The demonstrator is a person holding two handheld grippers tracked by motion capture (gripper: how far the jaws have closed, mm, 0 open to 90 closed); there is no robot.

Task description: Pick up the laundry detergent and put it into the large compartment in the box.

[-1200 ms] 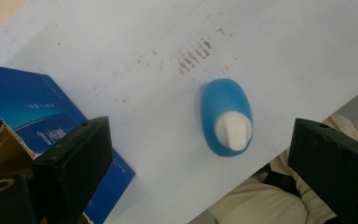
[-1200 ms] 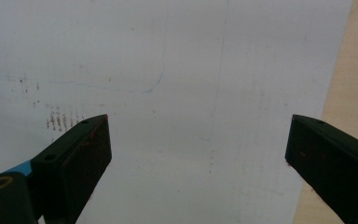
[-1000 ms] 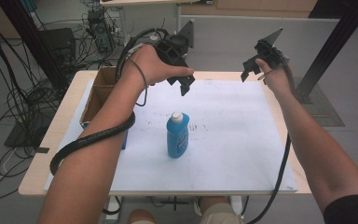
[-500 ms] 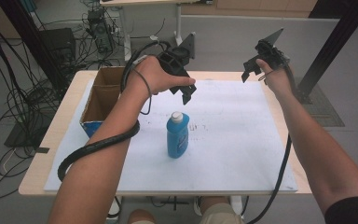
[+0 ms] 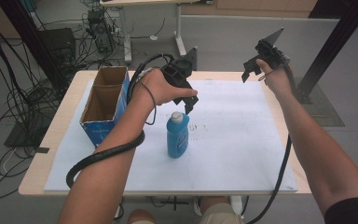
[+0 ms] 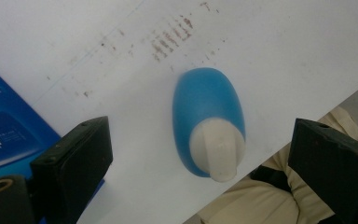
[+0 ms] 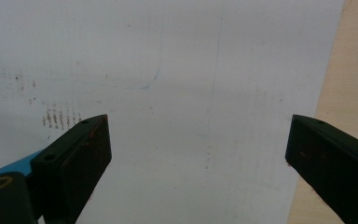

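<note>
A blue bottle (image 5: 177, 136) with a white cap stands upright on the white sheet (image 5: 233, 140) near the table's middle. My left gripper (image 5: 188, 105) hangs open just above the cap, pointing down. From the left gripper view I look straight down on the bottle (image 6: 209, 119), which sits between the two spread jaws without touching them. My right gripper (image 5: 249, 70) is held open in the air over the table's far right. The right gripper view looks down on the bare white sheet (image 7: 186, 93), with a sliver of blue at the lower left.
An open cardboard box (image 5: 103, 103) with blue sides stands on the table's left part, close to the left forearm. The wooden table edge (image 7: 354, 70) shows beyond the sheet on the right. Cables and equipment lie on the floor at the far left.
My left gripper has moved right and down, from beside the box's far end to just above the bottle's cap. The right gripper has stayed almost still.
</note>
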